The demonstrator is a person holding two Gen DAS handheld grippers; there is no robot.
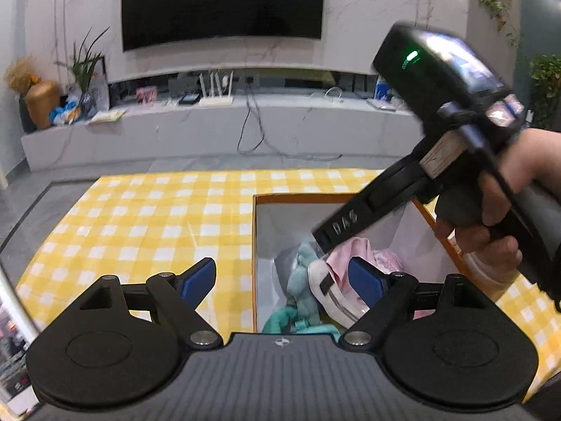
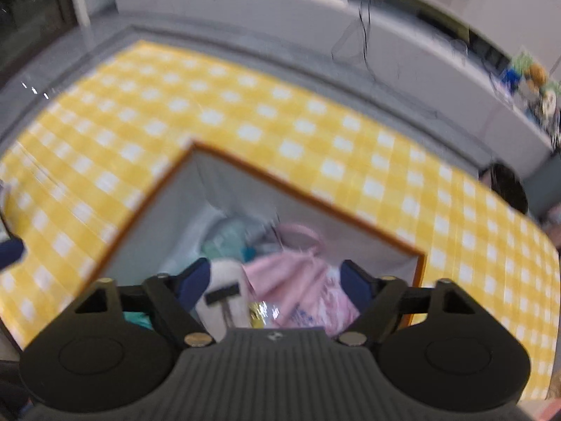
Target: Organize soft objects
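**Soft things piled in the orange-rimmed box**

We see a yellow checked cloth (image 1: 147, 217) bare around the box (image 1: 253, 245); a television (image 1: 222, 3) hangs beyond. Inside the box lie a teal towel (image 1: 301, 280) and pink garments (image 2: 298, 287). Our right gripper (image 2: 275, 282) hovers over them, jaws wide, holding nothing. Our left gripper (image 1: 282, 279) is likewise wide and empty.

Large black wall-mounted TV (image 1: 222, 3) hung on white marble wall (image 1: 368, 17) above long grey media console (image 1: 210, 129); grey floor (image 1: 52, 196).
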